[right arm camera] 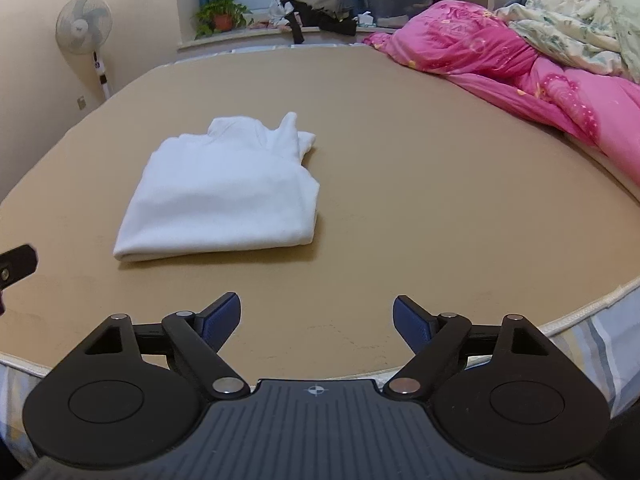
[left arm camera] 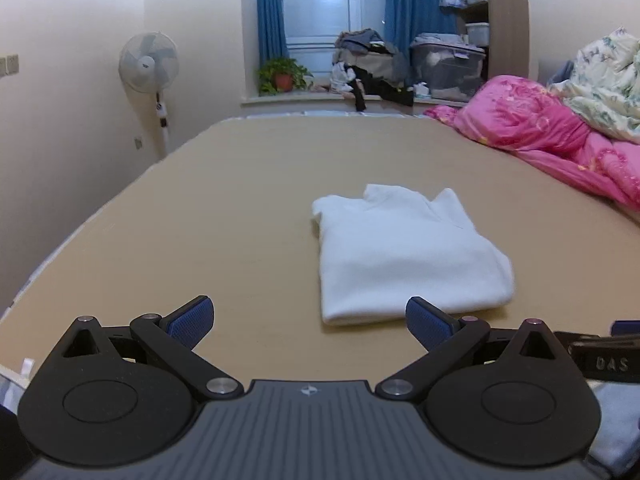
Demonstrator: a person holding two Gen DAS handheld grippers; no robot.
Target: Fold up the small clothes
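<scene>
- The white garment (left arm camera: 404,256) lies folded on the bed (left arm camera: 240,200), apart from both grippers.
- Left gripper (left arm camera: 310,320) and right gripper (right arm camera: 316,318) are released, empty.
- Risk: a careless regrasp could snag the top layer and undo the fold.

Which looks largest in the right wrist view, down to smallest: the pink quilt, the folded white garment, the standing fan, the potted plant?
1. pink quilt
2. folded white garment
3. standing fan
4. potted plant

The fan and the plant stand far back, so they look smaller than they are; the garment lies closest.
</scene>
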